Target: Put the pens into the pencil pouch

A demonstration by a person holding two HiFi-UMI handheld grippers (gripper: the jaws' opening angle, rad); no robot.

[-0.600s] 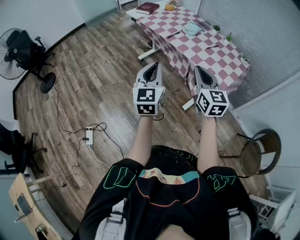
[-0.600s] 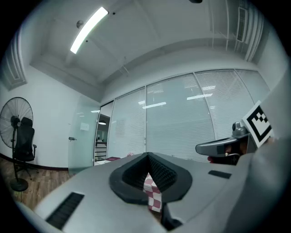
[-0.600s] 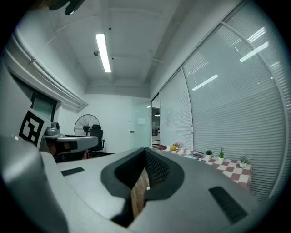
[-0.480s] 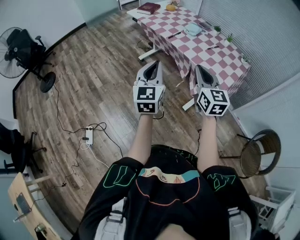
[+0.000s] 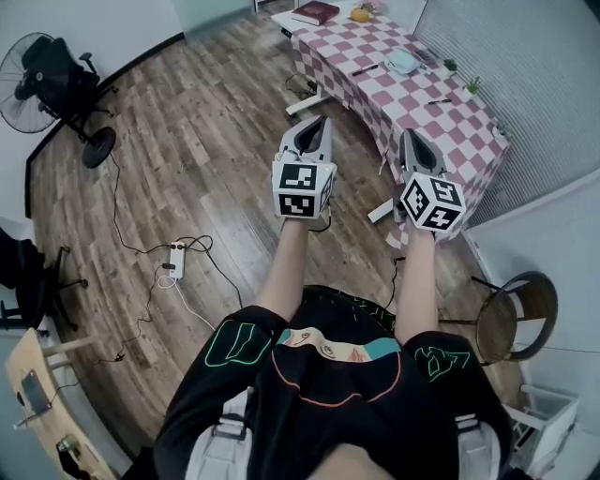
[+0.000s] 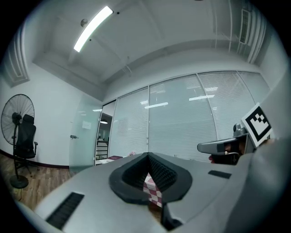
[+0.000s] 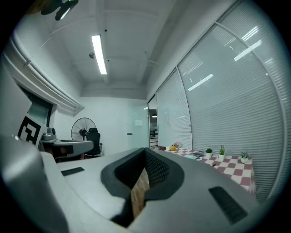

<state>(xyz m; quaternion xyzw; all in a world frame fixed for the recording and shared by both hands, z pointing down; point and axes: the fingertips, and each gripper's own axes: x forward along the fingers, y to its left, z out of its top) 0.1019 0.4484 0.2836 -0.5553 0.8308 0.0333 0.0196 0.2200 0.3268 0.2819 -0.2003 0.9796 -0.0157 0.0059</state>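
Short of the near end of the checked table we hold both grippers level over the wood floor. The left gripper and the right gripper each have their jaws pressed together with nothing between them. Each one's cube carries only black-and-white square markers.

Set against half a second ago, the table has slid a little up and to the right in the head view, and so has the fan well to the left of the table. The grippers sit slightly higher, side by side as before.

On the table, the pale pencil pouch lies toward the far side; we cannot tell what is in it. One pen lies on the cloth near the pouch, toward the table's left edge. A second pen lies closer to the near end. Both pens lie outside the pouch. A red book sits at the table's far end.
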